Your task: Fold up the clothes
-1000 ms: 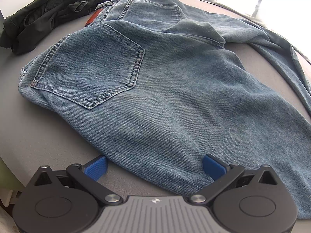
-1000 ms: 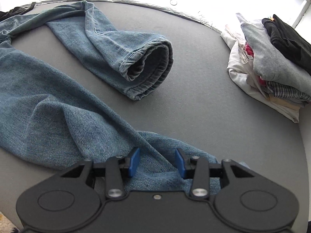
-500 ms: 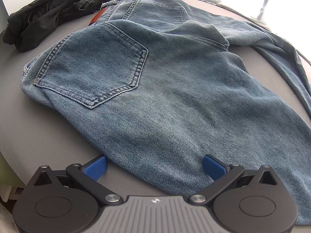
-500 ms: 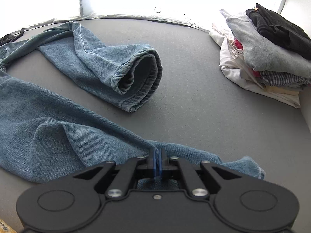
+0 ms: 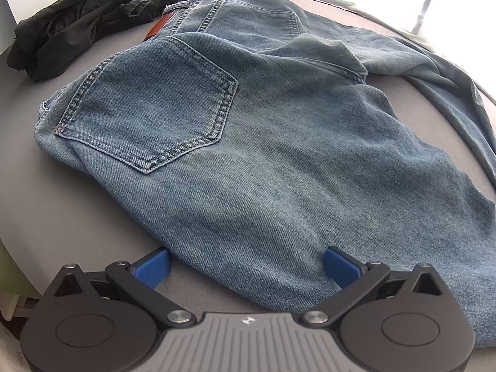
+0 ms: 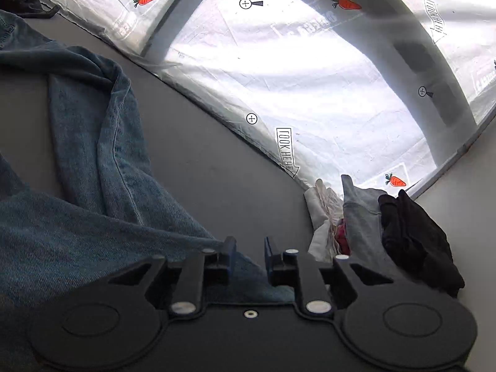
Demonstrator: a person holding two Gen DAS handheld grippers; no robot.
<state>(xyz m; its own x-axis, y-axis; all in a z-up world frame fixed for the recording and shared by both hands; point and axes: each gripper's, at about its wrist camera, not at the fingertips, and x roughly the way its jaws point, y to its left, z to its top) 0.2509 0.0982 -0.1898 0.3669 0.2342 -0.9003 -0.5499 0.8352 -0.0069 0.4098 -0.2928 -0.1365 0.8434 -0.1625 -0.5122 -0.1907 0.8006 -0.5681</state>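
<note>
The right gripper [image 6: 250,255] has lifted and tipped upward: the white printed sheet [image 6: 279,71], a thin strip at the top of its frame a second ago, now fills the upper right. Its fingers [image 6: 228,255] went from apart to pinched together and are now opening, with the jeans [image 6: 102,204] leg between them. The pile of folded clothes [image 6: 387,226] has slid from upper right to lower right.

Blue jeans [image 5: 279,155], black garment [image 5: 77,21], grey table [image 5: 62,223].
</note>
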